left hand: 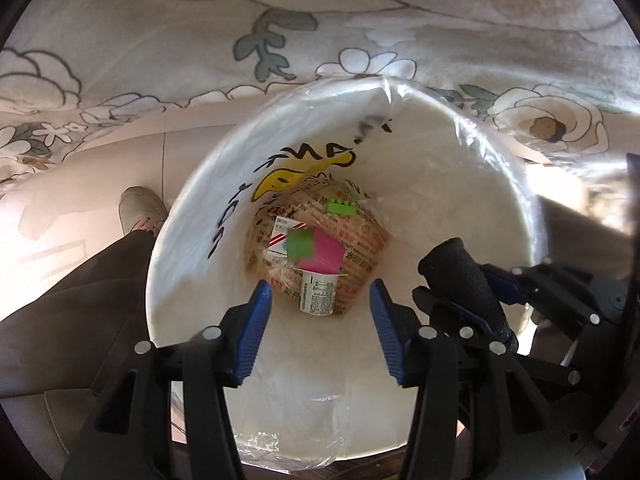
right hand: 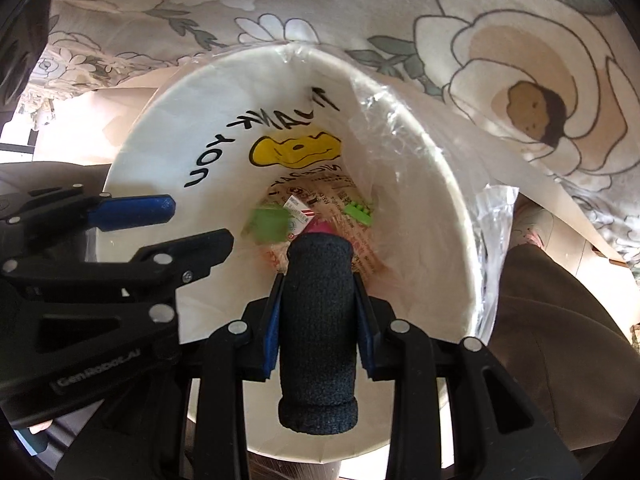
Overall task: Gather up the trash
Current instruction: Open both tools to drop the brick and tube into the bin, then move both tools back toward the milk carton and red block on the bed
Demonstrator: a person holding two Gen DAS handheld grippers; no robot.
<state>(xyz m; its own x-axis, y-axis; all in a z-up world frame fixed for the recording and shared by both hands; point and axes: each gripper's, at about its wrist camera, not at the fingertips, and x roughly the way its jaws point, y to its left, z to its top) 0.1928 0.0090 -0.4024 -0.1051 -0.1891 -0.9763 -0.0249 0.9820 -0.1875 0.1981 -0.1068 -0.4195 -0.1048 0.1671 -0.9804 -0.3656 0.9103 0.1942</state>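
Both wrist views look down into a white trash bin [left hand: 192, 216] lined with a clear plastic bag [left hand: 472, 140] printed with black lettering and a yellow smiley face [right hand: 296, 150]. The left gripper [left hand: 316, 320] hangs over the bin's near rim with its blue-padded jaws spread wide and nothing between them. The right gripper [right hand: 318, 300] is closed on a black foam cylinder [right hand: 318, 320], which stands between its pads above the bin's opening; in the left view this cylinder appears toward the bin's right rim. On the bin's floor lie a green toy brick [left hand: 341, 207], a pink paper square [left hand: 324, 256], a blurred green square [left hand: 301, 243], a red-striped white carton [left hand: 282, 236] and a small white printed cup [left hand: 318, 294], all resting on printed paper. A floral cloth [left hand: 280, 20] lies beyond the bin's far rim. A light shoe [left hand: 140, 208] is visible at the bin's left side.
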